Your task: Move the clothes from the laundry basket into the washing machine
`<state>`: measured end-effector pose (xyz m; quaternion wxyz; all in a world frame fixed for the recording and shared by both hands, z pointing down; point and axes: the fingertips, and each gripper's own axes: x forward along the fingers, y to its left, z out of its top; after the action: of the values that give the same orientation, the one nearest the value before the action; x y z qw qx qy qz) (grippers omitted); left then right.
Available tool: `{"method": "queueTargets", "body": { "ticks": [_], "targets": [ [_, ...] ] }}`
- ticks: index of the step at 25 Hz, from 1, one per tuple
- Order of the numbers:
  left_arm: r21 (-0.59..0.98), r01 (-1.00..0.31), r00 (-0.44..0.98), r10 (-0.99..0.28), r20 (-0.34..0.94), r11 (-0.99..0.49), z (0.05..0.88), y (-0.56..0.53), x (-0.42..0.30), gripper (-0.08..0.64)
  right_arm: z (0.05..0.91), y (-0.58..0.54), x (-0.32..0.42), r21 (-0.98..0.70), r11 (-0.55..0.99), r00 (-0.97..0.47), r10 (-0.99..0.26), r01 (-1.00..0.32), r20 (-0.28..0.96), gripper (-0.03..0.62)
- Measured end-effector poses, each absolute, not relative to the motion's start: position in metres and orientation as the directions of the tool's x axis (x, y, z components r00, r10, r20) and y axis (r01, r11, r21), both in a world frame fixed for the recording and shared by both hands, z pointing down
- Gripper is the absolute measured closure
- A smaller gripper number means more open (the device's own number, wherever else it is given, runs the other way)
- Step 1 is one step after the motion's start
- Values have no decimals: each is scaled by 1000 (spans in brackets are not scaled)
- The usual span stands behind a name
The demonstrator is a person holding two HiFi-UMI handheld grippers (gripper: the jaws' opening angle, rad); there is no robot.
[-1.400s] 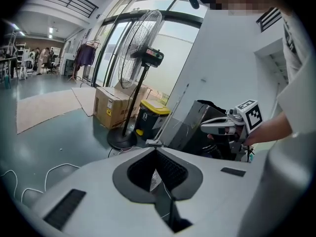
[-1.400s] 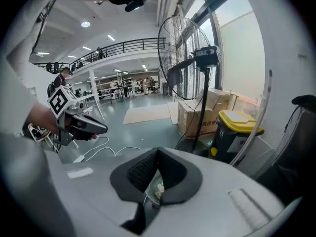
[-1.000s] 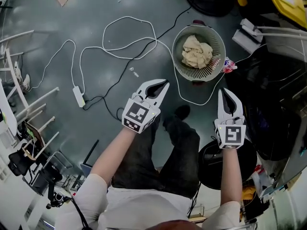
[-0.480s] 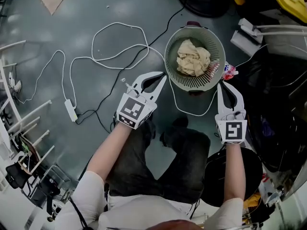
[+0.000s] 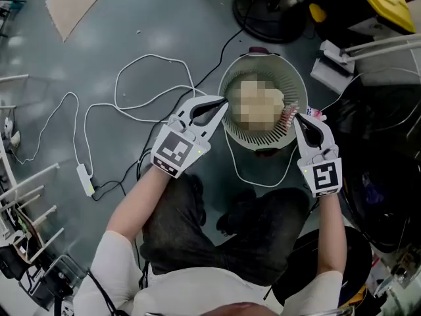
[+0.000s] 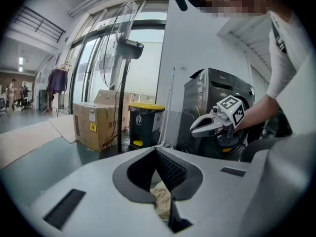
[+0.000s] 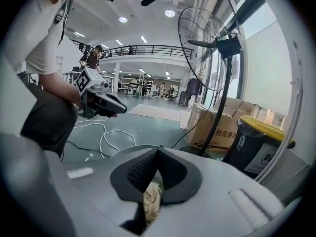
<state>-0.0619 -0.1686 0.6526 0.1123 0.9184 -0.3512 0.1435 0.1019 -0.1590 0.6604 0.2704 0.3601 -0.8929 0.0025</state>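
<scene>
Head view: the clothes [image 5: 260,107], 1 pale crumpled bundle, lie in the round laundry basket [image 5: 253,137] on the floor, just ahead of my knees. My L claw [image 5: 220,104] sits at the basket's left rim and my R claw [image 5: 297,118] at its right rim. Both have their tips closed together w/ nothing gripped; cloth only shows thru the gap behind the tips.

Risks, as I judge: closed tips would just poke the bundle, or tip the basket if they press the rim, so I'd open 1st. Pinching 1 fold only could let the rest trail & drop.

White cable [image 5: 151,64] loops past the basket's near side and could snag. Pink packet [image 5: 314,112] lies beside the right rim. The dark machine [image 6: 207,98], prob. the washer, stands behind the R claw. Fan stand [image 5: 270,12] is beyond the basket.
</scene>
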Motion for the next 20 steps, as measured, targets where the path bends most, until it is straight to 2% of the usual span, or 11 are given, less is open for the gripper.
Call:
{"method": "queueTargets", "body": {
  "ticks": [6,10,12,15,20],
  "targets": [
    [60,-634,747,-591,303,-771,647,-178,-63,555,686,-158,90,197,802,-633,-572,-563,521,581],
    [71,-621,745,-559,365,-781,665,-177,-64,554,697,-159,83,180,838,-654,-520,-515,549,580],
    [78,-618,742,-548,385,-782,668,-176,-65,554,709,-160,79,163,865,-661,-473,-475,582,536],
    [83,-621,738,-546,396,-780,672,-172,-69,555,733,-159,74,147,900,-653,-402,-410,642,522],
    [118,-626,739,-538,407,-771,675,-166,-69,555,776,-165,66,94,939,-620,-291,-331,729,458]
  ]
}}
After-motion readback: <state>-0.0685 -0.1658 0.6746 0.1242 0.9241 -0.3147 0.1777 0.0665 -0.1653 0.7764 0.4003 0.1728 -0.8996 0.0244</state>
